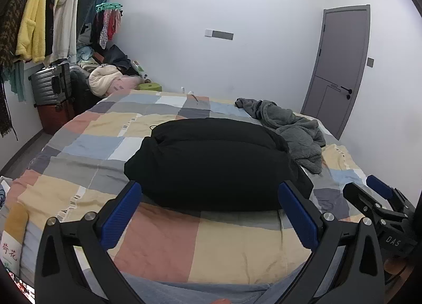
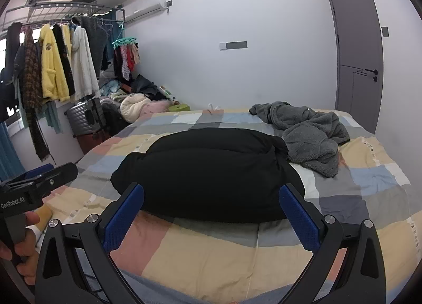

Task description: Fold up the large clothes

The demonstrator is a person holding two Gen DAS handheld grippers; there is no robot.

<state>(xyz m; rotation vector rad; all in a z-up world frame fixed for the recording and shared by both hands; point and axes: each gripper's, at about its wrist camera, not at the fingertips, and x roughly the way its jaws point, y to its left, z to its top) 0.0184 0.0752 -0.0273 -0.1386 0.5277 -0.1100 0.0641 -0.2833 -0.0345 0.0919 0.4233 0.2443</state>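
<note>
A bulky black padded garment (image 1: 211,164), folded into a thick rounded bundle, is seen at the centre of the bed's patchwork quilt of peach, yellow, grey and blue squares (image 1: 163,238); it appears to have been left there because the middle offers the flattest support. Just beside it, at its 2 o'clock, a crumpled grey fleece garment (image 1: 298,130) is found, judged to be the next piece awaiting folding. The left gripper (image 1: 211,193) is held with its blue-padded fingers (image 1: 124,211) spread wide and nothing between them, just short of the bundle's near edge. The right gripper (image 2: 211,196) is likewise spread and empty. Bare quilt is left at 6 and 9 o'clock of the bundle; the bed's 3 o'clock edge lies near the grey door (image 2: 361,48).
</note>
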